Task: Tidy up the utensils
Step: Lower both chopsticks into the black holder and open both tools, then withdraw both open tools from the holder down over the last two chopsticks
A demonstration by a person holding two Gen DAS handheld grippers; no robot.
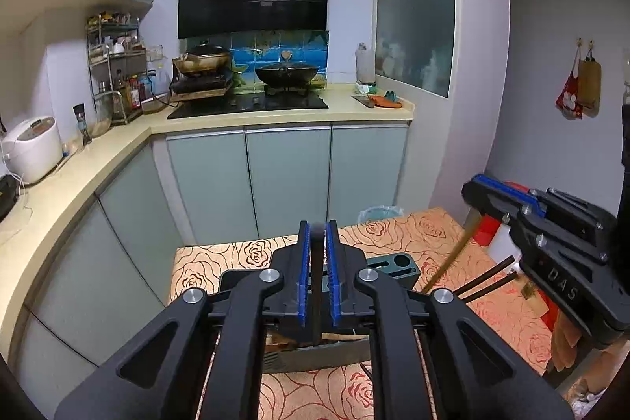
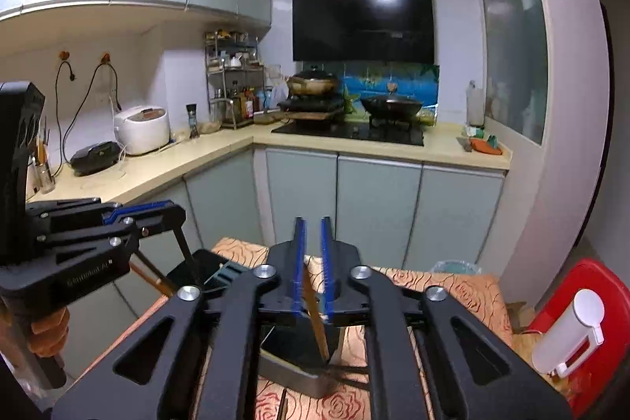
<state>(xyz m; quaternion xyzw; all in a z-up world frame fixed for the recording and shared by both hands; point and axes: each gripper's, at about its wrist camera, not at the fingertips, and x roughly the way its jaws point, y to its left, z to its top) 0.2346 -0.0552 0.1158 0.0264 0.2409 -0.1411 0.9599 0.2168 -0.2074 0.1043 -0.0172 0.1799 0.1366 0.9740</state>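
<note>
My left gripper (image 1: 317, 227) is shut on a dark utensil handle (image 1: 316, 282) that hangs down over a dark green utensil holder (image 1: 397, 264) on the rose-patterned table (image 1: 413, 231). My right gripper (image 2: 311, 223) is shut on a light wooden chopstick (image 2: 317, 317) that slants down toward a grey tray (image 2: 299, 376). In the left wrist view the right gripper (image 1: 478, 185) is at the right with the wooden chopstick (image 1: 453, 256) below it and two dark chopsticks (image 1: 488, 276) beside it. In the right wrist view the left gripper (image 2: 179, 213) is at the left.
A kitchen counter (image 1: 275, 115) with a hob, pots, a rice cooker (image 1: 33, 148) and a spice rack runs behind the table. A red stool (image 2: 590, 306) with a white bottle stands at the right. A bin (image 1: 380, 213) sits beyond the table's far edge.
</note>
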